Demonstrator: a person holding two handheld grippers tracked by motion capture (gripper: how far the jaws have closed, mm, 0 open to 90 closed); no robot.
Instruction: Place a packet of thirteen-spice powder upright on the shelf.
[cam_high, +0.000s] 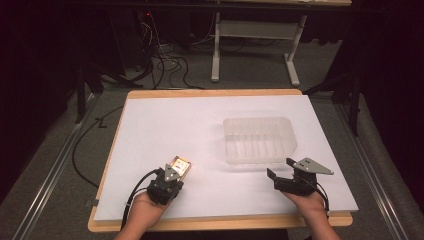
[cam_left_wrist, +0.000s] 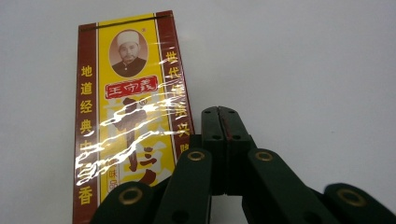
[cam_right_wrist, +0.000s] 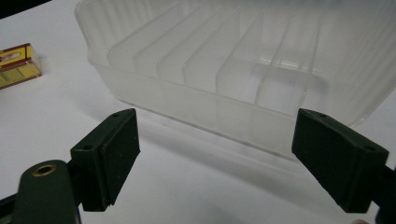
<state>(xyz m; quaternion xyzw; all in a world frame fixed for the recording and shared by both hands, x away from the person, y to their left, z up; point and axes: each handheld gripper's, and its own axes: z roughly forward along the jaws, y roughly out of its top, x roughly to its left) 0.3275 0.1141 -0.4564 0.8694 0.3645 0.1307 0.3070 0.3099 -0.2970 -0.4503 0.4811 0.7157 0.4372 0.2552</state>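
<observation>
Yellow-red box (cam_left_wrist: 128, 126) flat on table; clear ribbed bin (cam_high: 260, 140) well apart.

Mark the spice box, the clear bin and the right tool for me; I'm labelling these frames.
spice box (cam_left_wrist: 126, 121): left gripper view, middle of its yellow front.
clear bin (cam_high: 260, 121): high view, far rim.
right tool (cam_right_wrist: 215, 158): right gripper view, midway between its open tips.

A wood-edged surface (cam_high: 320, 220) is standing on a grey carpeted floor (cam_high: 55, 165), its top covered almost entirely by a white sheet (cam_high: 175, 130). A clear plastic bin (cam_high: 260, 140) with ribbed inner walls is sitting directly on the sheet, right of centre. A small red-and-yellow box (cam_left_wrist: 128, 126), wrapped in shiny film and printed with Chinese characters and a portrait, is lying flat on the sheet toward the near left, well apart from the bin.
</observation>
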